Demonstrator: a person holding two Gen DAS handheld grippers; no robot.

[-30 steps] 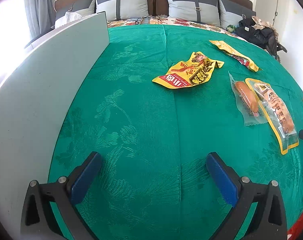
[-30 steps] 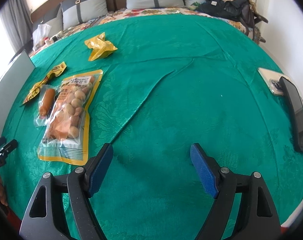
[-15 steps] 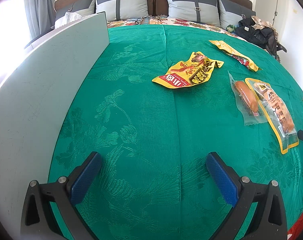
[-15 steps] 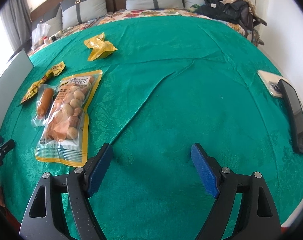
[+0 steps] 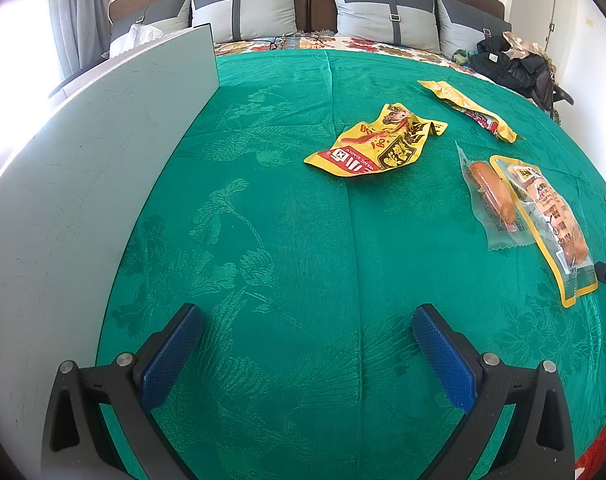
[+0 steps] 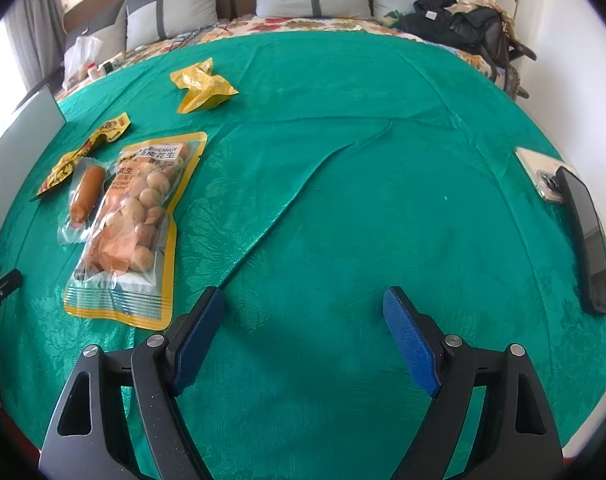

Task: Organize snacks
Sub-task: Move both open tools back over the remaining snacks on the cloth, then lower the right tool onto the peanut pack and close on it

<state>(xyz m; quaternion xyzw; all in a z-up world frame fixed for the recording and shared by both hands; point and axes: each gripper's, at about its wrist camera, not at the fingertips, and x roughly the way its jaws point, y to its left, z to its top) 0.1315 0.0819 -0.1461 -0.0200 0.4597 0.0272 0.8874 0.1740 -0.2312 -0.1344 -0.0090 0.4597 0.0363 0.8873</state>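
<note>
In the left wrist view, a grey board point(image 5: 95, 184) stands on edge beyond and outside the left finger, running away toward the pillows point(image 5: 243, 8). The left gripper point(image 5: 303, 340) hangs over the green bedspread point(image 5: 263, 220) with its blue fingers point(image 5: 169, 354) spread wide and nothing between them. Ahead and a little toward the right finger lies a crumpled yellow wrapper point(image 5: 377, 142); its red band reads "WANG XIAOLU", and its long axis slants from near-left to far-right. Farther off, past the right finger's line, a narrow yellow packet point(image 5: 469, 110) stretches from far-left to near-right. Nearer, outside the right finger, a sausage in a clear sleeve point(image 5: 493, 196) points roughly away from the gripper, touching a yellow-edged peanut bag point(image 5: 551, 220) that lies parallel to it.

In the right wrist view, the narrow yellow packet point(image 6: 85, 152), the sausage point(image 6: 85, 196) and the peanut bag point(image 6: 135, 224) lie ahead of and outside the left finger. The bag is printed "PEANUT" with Chinese characters at its far end, its long axis running away from the gripper. The crumpled wrapper point(image 6: 201, 86) sits far ahead. The right gripper point(image 6: 303, 308) has its fingers point(image 6: 413, 352) held apart around nothing. Outside the right finger lie two phones point(image 6: 587, 236), touching.
</note>
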